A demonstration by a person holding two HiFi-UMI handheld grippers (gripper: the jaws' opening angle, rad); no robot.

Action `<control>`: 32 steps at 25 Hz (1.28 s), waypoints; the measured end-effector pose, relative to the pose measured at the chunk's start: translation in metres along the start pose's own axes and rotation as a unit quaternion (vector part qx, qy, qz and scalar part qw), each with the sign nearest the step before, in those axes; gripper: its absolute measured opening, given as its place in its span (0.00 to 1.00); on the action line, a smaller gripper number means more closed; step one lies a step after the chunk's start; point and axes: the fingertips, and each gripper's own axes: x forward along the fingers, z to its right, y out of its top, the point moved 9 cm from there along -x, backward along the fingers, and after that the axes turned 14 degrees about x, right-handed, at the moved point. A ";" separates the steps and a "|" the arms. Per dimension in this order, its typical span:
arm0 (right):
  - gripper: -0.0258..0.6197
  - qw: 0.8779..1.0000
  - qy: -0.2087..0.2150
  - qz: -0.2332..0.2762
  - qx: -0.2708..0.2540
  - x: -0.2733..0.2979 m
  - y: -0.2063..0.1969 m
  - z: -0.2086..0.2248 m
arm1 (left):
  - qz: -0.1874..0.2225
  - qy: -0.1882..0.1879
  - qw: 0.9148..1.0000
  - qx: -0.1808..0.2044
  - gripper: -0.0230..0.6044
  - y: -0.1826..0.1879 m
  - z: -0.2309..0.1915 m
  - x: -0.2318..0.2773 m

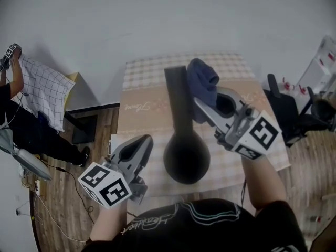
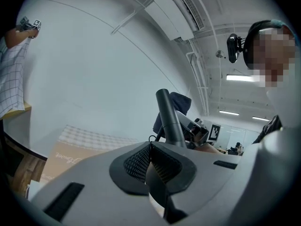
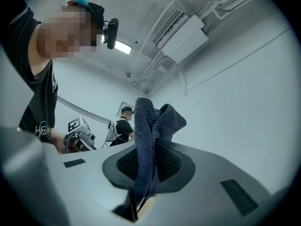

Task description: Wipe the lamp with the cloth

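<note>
Dark blue knitted cloth point(image 3: 149, 126) is seen pinched between the jaws of the right gripper point(image 1: 199, 107), with its free end bunched above the tips. In the head view the cloth is held at the upper part of the black lamp point(image 1: 186, 156), just right of the top of its upright post point(image 1: 177, 96); whether the two touch cannot be told. The lamp is stood on a table point(image 1: 137, 70) covered in a pale check, over which a beige mat point(image 1: 137, 114) is laid. The left gripper point(image 1: 143, 142) is held just left of the lamp's round base, apart from it, its jaws pressed together with nothing between them. At the far left a person point(image 1: 23, 127) is seen holding up a checked sheet point(image 1: 46, 91)
</note>
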 end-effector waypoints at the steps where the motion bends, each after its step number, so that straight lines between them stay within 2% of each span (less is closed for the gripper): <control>1: 0.12 1.000 0.006 -0.003 0.001 -0.004 -0.002 -0.001 | 0.000 0.004 1.000 0.000 0.04 -0.002 0.005 -0.001; 6: 0.12 0.999 0.040 -0.021 0.006 -0.018 -0.011 -0.006 | 0.007 0.031 0.999 -0.006 0.04 -0.011 0.032 -0.009; 11: 0.12 0.995 0.090 -0.026 0.015 -0.013 -0.006 -0.003 | 0.008 0.057 0.998 -0.018 0.04 -0.003 0.042 -0.007; 23: 0.12 0.989 0.125 -0.064 0.038 -0.022 -0.040 0.005 | 0.016 0.125 0.991 -0.040 0.04 -0.021 0.071 -0.020; 32: 0.12 0.985 0.152 -0.074 0.038 -0.032 -0.051 0.002 | 0.029 0.169 0.984 -0.041 0.04 -0.025 0.112 -0.035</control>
